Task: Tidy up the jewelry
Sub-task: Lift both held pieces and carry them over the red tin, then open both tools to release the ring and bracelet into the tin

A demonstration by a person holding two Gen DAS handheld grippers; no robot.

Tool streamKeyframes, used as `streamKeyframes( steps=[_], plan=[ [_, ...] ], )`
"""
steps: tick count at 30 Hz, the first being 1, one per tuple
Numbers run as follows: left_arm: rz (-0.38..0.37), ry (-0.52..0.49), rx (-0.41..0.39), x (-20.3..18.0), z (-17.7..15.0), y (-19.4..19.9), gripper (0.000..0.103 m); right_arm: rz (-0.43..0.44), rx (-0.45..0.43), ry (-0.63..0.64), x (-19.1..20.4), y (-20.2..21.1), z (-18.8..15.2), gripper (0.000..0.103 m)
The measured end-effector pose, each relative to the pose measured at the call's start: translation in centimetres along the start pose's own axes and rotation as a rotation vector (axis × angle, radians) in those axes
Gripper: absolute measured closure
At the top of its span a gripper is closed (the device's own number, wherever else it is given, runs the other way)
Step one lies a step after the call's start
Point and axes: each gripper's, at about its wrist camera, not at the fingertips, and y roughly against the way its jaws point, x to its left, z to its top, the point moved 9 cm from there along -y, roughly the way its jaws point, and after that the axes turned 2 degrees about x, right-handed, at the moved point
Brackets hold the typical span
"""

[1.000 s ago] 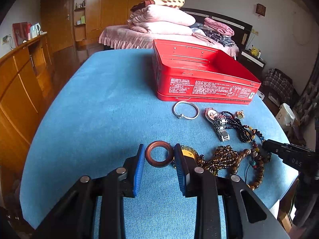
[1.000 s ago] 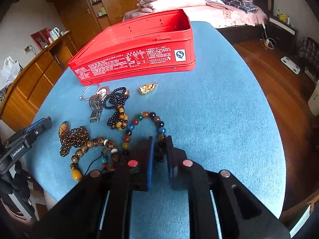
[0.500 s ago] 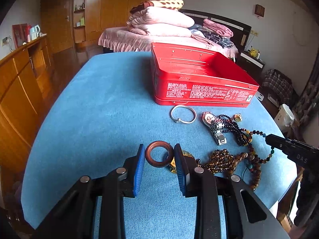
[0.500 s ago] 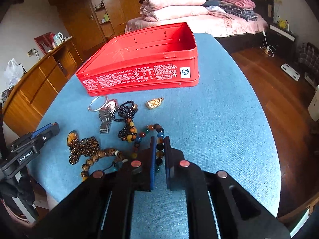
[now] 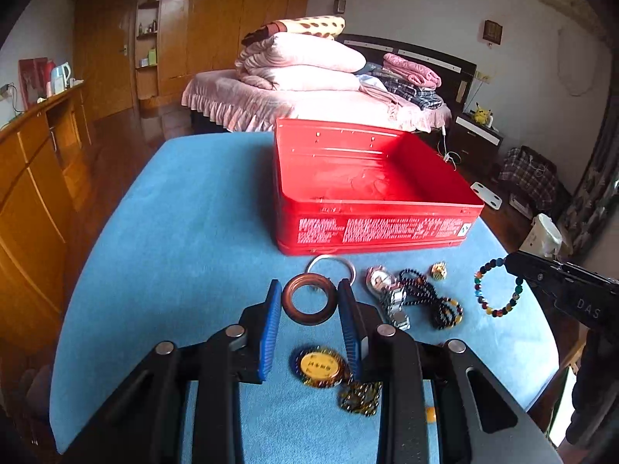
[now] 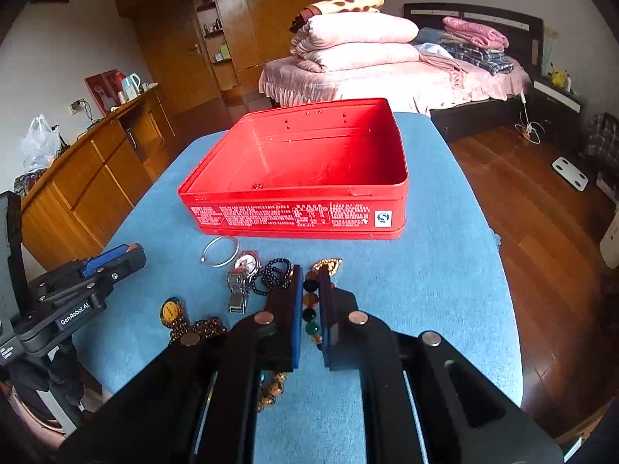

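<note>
A: The left gripper (image 5: 309, 301) pinches a brown ring (image 5: 308, 299); the right gripper (image 6: 311, 301) clamps a multicoloured bead bracelet (image 5: 497, 290).

B: Both hover before the open red tin (image 6: 309, 216); each should clear its rim before releasing.

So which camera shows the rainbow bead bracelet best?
The left wrist view: the rainbow bead bracelet hangs as a whole loop from the right gripper. In the right wrist view only a few beads show, pinched between the fingers.

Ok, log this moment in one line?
left gripper: shut on brown ring | right gripper: shut on multicolour bead bracelet, lifted off table | red tin: open, nearly empty
</note>
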Motion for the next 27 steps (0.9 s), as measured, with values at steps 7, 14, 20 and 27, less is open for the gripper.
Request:
streamKeyframes(
  steps=[7, 14, 20, 27],
  plan=[
    [-0.001, 0.000, -0.014, -0.7, 2.7, -0.7, 0.073, 0.017, -0.025, 0.013, 0.4, 0.2, 2.7, 0.096],
    [0.008, -0.003, -0.024, -1.4, 6.1, -2.2, 0.073, 0.016, -0.041, 0.032, 0.7, -0.5, 5.6, 0.096],
    [0.031, -0.011, -0.016, -1.8, 9.3, -4.6, 0.073, 0.027, -0.058, 0.036, 0.6, -1.4, 9.1, 0.096],
    [0.042, 0.001, 0.015, -1.8, 12.0, -8.3, 0.073, 0.037, -0.056, 0.024, 0.1, -3.6, 12.4, 0.096]
  ],
)
